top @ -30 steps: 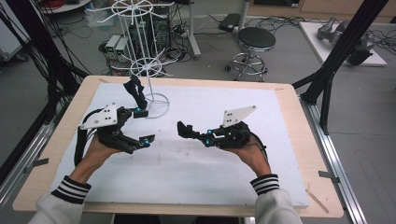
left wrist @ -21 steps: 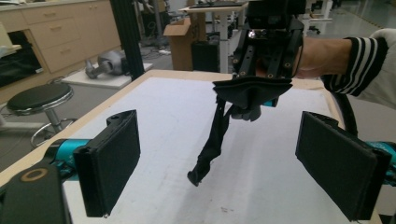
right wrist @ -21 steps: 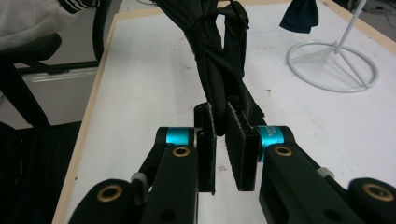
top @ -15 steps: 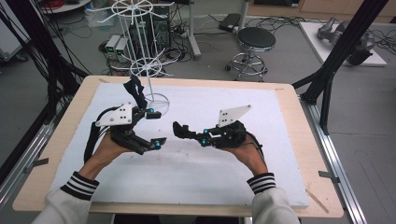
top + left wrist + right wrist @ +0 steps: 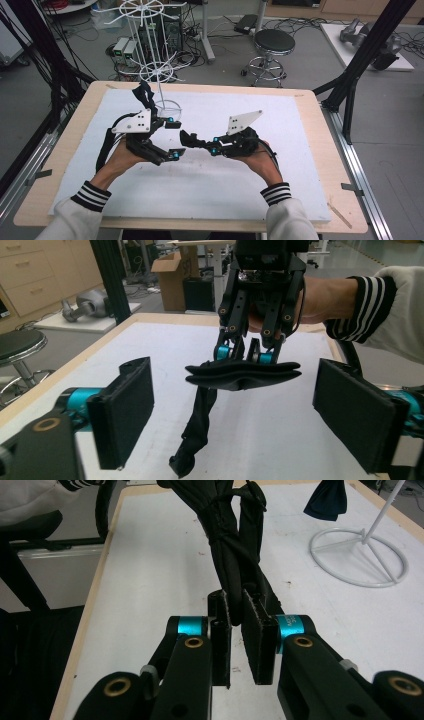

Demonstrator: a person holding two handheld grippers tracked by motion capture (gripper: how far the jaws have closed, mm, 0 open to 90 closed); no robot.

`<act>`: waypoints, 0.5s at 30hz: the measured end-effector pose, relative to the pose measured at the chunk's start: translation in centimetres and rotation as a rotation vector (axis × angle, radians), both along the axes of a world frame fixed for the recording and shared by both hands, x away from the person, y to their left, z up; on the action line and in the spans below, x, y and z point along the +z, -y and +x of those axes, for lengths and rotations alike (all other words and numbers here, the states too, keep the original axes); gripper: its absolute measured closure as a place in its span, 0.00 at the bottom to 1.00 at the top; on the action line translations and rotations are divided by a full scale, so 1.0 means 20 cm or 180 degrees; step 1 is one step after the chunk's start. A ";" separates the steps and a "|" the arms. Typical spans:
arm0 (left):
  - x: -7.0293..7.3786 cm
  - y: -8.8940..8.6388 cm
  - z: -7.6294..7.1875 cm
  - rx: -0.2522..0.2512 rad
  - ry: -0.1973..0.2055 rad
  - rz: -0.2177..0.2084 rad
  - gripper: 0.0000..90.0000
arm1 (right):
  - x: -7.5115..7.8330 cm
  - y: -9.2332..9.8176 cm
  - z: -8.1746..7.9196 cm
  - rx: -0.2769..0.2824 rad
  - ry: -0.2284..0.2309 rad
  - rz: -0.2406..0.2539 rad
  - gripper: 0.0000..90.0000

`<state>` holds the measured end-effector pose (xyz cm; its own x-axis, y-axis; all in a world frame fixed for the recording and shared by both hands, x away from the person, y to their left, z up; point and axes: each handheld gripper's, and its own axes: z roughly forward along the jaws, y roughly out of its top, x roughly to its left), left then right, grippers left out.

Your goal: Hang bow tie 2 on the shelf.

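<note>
- Right gripper (image 5: 236,605): jaws shut on a black cloth (image 5: 227,540), with the pads pinching one end of it. The grip is narrow and near the edge, which I judge leaves most of the fabric free for the other tool.
- Cloth: held over the middle of the bench (image 5: 200,225), a little toward its left edge. In the left gripper view a folded band lies level under the right jaws and a tail (image 5: 197,430) hangs from it. I cannot tell whether the tail's end rests on the white mat.
- Left gripper (image 5: 240,405): jaws wide apart and facing the right gripper nose to nose. They have just been closing a little. The cloth sits at the mouth of the gap, and neither pad (image 5: 127,410) touches it.
- Reading: the right hand presents the cloth level so the left can take a second hold. A two-point hold would let the fabric be spread or opened.
- Rack (image 5: 167,107): a white wire stand whose ring base sits by the bench's far-left corner, well apart from the held cloth. A second dark cloth (image 5: 143,95) hangs on it. Judgement: the rack is the likely hanging place, and it is kept within the left arm's reach.
- Risk: the pinch is close to the cloth's edge, so a sideways tug from the left could slip it free.
</note>
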<state>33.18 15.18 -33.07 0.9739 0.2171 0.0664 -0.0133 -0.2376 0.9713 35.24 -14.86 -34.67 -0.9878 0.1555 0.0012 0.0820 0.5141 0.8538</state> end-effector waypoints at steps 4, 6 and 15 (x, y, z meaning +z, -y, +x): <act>0.00 0.00 0.01 -0.0007 0.0009 0.0038 0.29 | 0.00 -0.01 0.00 0.0011 -0.0002 -0.0021 0.92; -0.01 0.01 0.01 -0.0014 0.0013 0.0040 0.33 | 0.00 -0.01 0.00 0.0021 0.0004 -0.0024 0.92; -0.01 0.01 0.02 -0.0040 0.0040 0.0123 0.45 | 0.00 -0.02 0.00 0.0018 0.0023 -0.0051 0.92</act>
<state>33.50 15.05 -33.22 0.9755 0.2020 0.0868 -0.0286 -0.2746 0.9611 35.23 -14.47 -34.70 -0.9887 0.1498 -0.0085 0.0727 0.5282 0.8460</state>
